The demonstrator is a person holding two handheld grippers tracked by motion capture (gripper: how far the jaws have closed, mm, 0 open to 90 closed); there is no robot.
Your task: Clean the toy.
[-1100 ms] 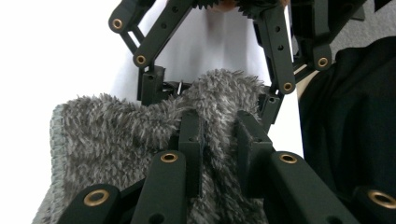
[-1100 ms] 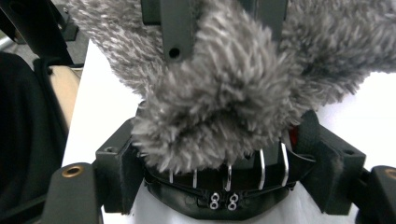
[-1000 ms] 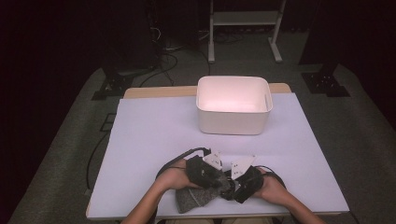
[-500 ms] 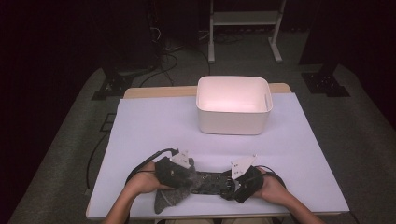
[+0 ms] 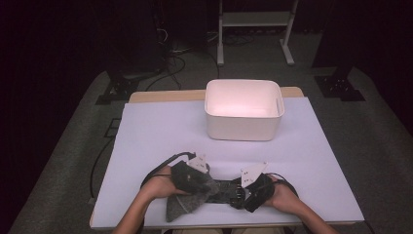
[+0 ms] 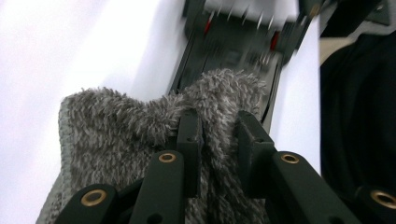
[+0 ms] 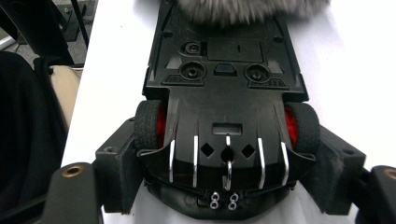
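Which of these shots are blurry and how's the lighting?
High view: table brightly lit, surroundings dark. Left gripper view: toy car at top smeared, grey fuzzy cloth sharper. Right gripper view: car underside crisp, cloth at the top edge soft.

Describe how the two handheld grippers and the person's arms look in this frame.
Both the left gripper and the right gripper are black, each topped by a grey three-cornered plate with small dark marks. A black cable loops from each. Their fingers are blocky black bars on links with brass-coloured pivots. The forearms are bare, with no sleeves showing.
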